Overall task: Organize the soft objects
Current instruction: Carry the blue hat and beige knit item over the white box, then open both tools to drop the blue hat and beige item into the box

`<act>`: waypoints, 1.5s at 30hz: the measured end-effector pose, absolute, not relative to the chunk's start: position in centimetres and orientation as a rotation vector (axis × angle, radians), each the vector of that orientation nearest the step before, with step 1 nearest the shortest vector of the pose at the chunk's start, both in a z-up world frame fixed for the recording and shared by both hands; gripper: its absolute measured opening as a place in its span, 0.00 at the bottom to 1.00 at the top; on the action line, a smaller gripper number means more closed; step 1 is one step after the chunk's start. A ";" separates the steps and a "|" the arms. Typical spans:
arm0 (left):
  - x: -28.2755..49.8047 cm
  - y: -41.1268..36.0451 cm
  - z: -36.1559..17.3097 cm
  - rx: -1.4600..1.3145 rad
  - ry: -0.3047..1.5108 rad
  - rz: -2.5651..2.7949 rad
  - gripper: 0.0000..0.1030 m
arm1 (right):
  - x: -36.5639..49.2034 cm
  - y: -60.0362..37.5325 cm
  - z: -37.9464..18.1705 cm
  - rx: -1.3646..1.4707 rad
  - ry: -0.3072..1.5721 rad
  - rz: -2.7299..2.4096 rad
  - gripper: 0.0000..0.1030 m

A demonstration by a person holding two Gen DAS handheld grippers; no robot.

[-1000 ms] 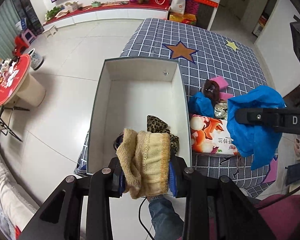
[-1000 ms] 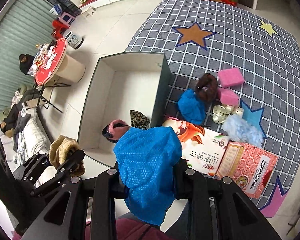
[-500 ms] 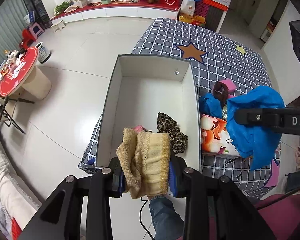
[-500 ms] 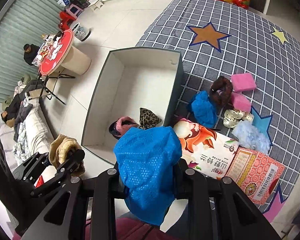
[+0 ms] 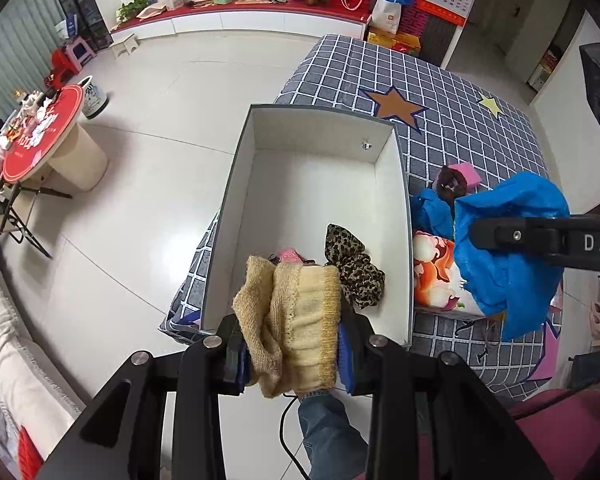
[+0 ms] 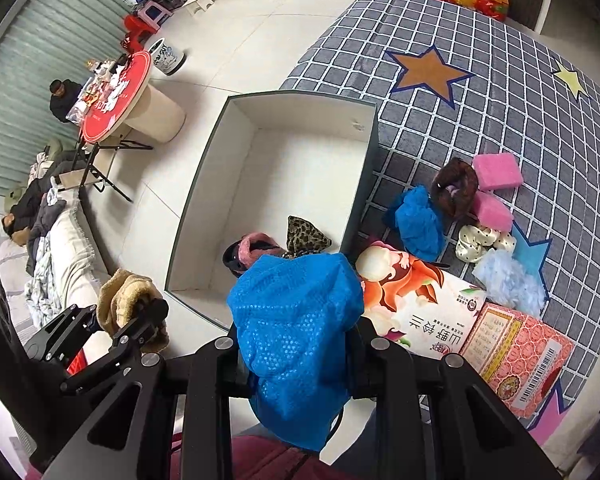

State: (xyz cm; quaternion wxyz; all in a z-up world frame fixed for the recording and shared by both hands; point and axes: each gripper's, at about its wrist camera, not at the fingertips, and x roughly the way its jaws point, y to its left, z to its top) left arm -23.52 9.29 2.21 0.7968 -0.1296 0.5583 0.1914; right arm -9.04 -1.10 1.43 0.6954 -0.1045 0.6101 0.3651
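Observation:
My left gripper (image 5: 292, 344) is shut on a beige knitted cloth (image 5: 296, 320), held above the near end of the open white box (image 5: 316, 184). My right gripper (image 6: 296, 360) is shut on a blue mesh cloth (image 6: 296, 332), held right of the box's near corner; the cloth also shows in the left wrist view (image 5: 508, 248). Inside the box lie a leopard-print cloth (image 6: 306, 234) and a pink and black item (image 6: 250, 250). On the grey checked mat (image 6: 480, 112) lie another blue cloth (image 6: 418, 222), a brown item (image 6: 456, 188), two pink sponges (image 6: 498, 170), a cream dotted cloth (image 6: 478, 238) and pale blue fluff (image 6: 508, 280).
A printed tissue pack (image 6: 420, 304) and a pink patterned pack (image 6: 516, 356) lie on the mat near my right gripper. A red round table (image 5: 40, 132) stands on the tiled floor to the left. A light sofa (image 6: 60, 248) is at the near left.
Both grippers have pulled back and risen with their cloths, so the box looks smaller and farther away. More of its inside and the items in it now show.

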 end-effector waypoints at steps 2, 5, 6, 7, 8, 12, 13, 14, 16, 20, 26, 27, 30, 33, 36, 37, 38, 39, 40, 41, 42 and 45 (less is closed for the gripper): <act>-23.6 9.5 2.2 -0.283 1.199 0.414 0.35 | -9.0 -0.9 1.4 -0.237 1.363 0.816 0.30; -23.7 9.7 2.1 -0.293 1.199 0.421 0.36 | -9.1 -0.6 1.3 -0.248 1.368 0.808 0.30; -23.7 9.8 2.0 -0.297 1.200 0.423 0.36 | -9.1 -0.6 1.3 -0.250 1.368 0.810 0.30; -23.8 9.9 2.0 -0.299 1.200 0.425 0.36 | -9.1 -0.5 1.2 -0.252 1.369 0.811 0.30; -23.8 10.0 2.0 -0.302 1.201 0.426 0.36 | -9.2 -0.4 1.2 -0.254 1.370 0.813 0.30; -23.9 10.3 1.8 -0.309 1.204 0.429 0.36 | -9.2 -0.2 1.1 -0.258 1.375 0.815 0.30; -23.8 10.3 1.8 -0.309 1.205 0.428 0.36 | -9.2 -0.2 1.0 -0.257 1.376 0.814 0.30; -23.8 10.4 1.8 -0.309 1.206 0.427 0.36 | -9.1 -0.1 1.0 -0.257 1.377 0.814 0.30; -23.7 10.4 1.7 -0.310 1.210 0.426 0.36 | -9.1 -0.1 1.0 -0.257 1.378 0.814 0.30; -23.7 10.5 1.7 -0.310 1.211 0.425 0.36 | -9.0 0.0 0.9 -0.258 1.381 0.813 0.30; -23.7 10.7 1.4 -0.313 1.218 0.423 0.36 | -9.0 0.1 0.7 -0.259 1.385 0.813 0.30; -23.7 10.7 1.3 -0.315 1.220 0.423 0.36 | -9.0 0.2 0.7 -0.260 1.386 0.812 0.30; -23.6 10.9 1.1 -0.319 1.225 0.422 0.36 | -9.0 0.3 0.5 -0.261 1.390 0.812 0.30; -23.4 11.1 1.1 -0.320 1.227 0.420 0.36 | -8.8 0.5 0.4 -0.261 1.394 0.810 0.30; -23.3 11.2 1.0 -0.320 1.228 0.418 0.36 | -8.7 0.6 0.4 -0.261 1.395 0.808 0.30; -23.3 11.2 1.0 -0.320 1.229 0.417 0.36 | -8.7 0.6 0.4 -0.261 1.396 0.807 0.30; -23.2 11.3 0.9 -0.320 1.230 0.416 0.36 | -8.6 0.6 0.3 -0.259 1.398 0.806 0.30; -23.1 11.4 0.9 -0.320 1.231 0.414 0.36 | -8.5 0.7 0.2 -0.259 1.400 0.805 0.30; -23.0 11.4 0.9 -0.321 1.231 0.413 0.36 | -8.4 0.7 0.2 -0.259 1.402 0.804 0.30; -23.0 11.4 0.9 -0.322 1.231 0.413 0.36 | -8.4 0.8 0.1 -0.260 1.405 0.804 0.30; -23.0 11.6 0.9 -0.326 1.230 0.413 0.36 | -8.3 0.9 0.2 -0.259 1.407 0.804 0.30; -22.8 11.8 0.7 -0.337 1.232 0.413 0.36 | -8.2 1.2 0.3 -0.256 1.403 0.808 0.30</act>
